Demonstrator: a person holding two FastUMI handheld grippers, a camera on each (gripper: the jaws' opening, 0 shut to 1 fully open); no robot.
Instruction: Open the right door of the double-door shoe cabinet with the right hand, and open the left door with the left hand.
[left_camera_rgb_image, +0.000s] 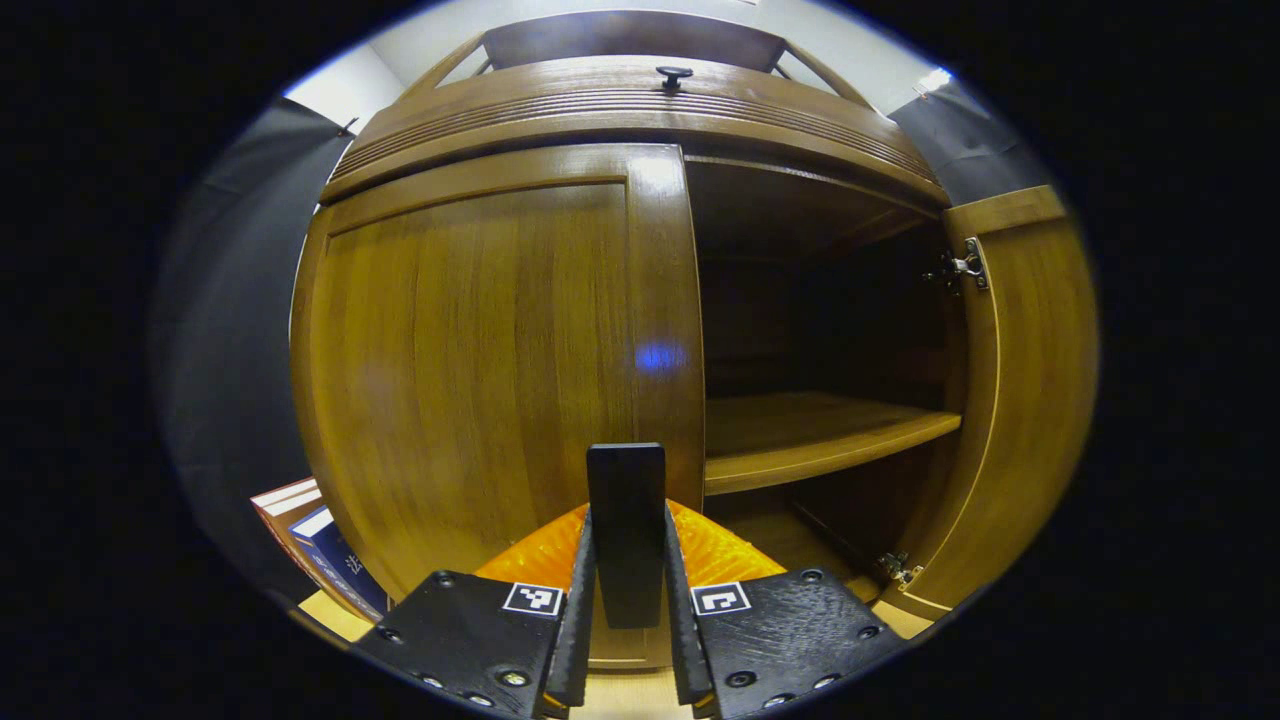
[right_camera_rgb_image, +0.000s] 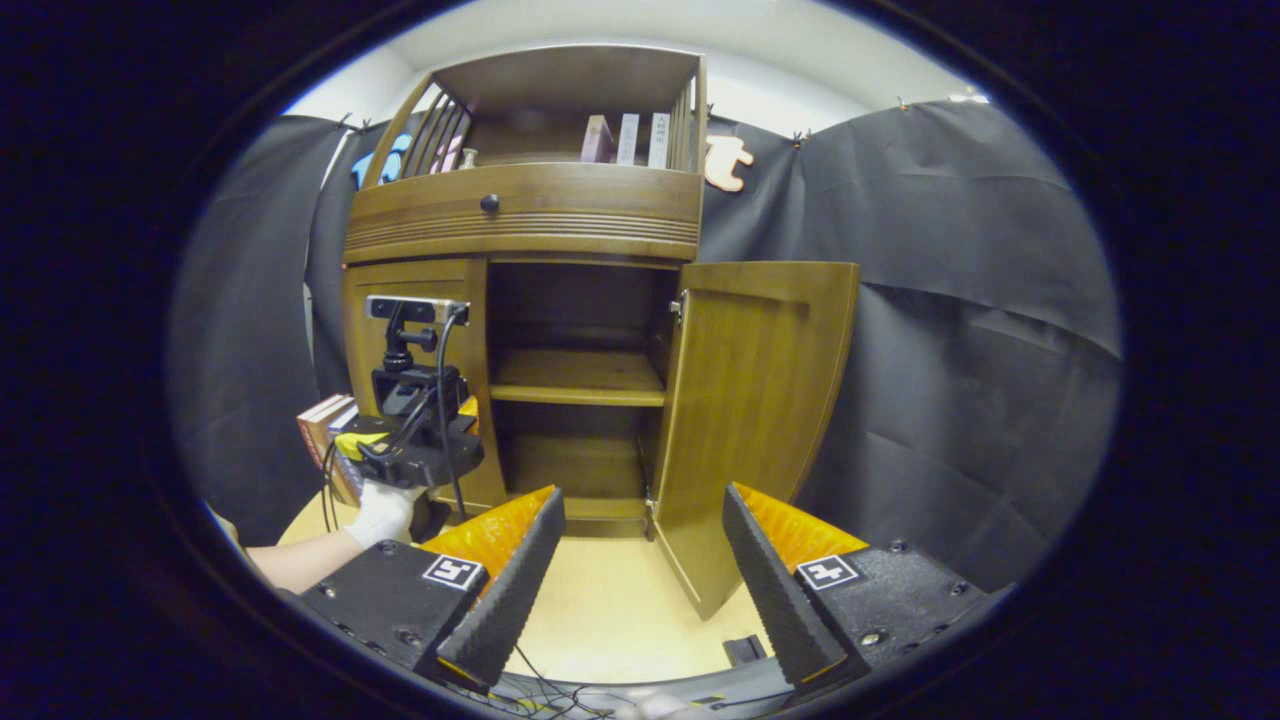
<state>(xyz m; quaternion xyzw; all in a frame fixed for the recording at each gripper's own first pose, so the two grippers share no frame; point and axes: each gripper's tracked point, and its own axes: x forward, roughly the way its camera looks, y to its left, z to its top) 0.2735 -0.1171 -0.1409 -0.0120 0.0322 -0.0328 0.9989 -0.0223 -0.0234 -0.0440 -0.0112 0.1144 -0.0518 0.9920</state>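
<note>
The wooden shoe cabinet (right_camera_rgb_image: 520, 230) stands ahead. Its left door (left_camera_rgb_image: 470, 380) is closed flat against the frame. A black upright handle (left_camera_rgb_image: 626, 480) sits at that door's inner edge, and my left gripper (left_camera_rgb_image: 626, 522) is shut on it, one finger on each side. The right door (left_camera_rgb_image: 1020, 400) is swung wide open, showing a shelf (left_camera_rgb_image: 810, 435) and a dark interior. In the right gripper view, the right door (right_camera_rgb_image: 750, 400) stands open, and my right gripper (right_camera_rgb_image: 640, 590) hangs open in front of it, touching nothing. A gloved hand (right_camera_rgb_image: 380, 512) holds the left gripper (right_camera_rgb_image: 415, 450) at the left door (right_camera_rgb_image: 362, 340).
A drawer with a dark knob (right_camera_rgb_image: 489, 203) runs above the doors, with an open rack of books (right_camera_rgb_image: 625, 138) on top. Books (right_camera_rgb_image: 320, 420) lean at the cabinet's left side. The light wooden surface (right_camera_rgb_image: 610, 610) lies in front, with cables (right_camera_rgb_image: 560, 690) near me.
</note>
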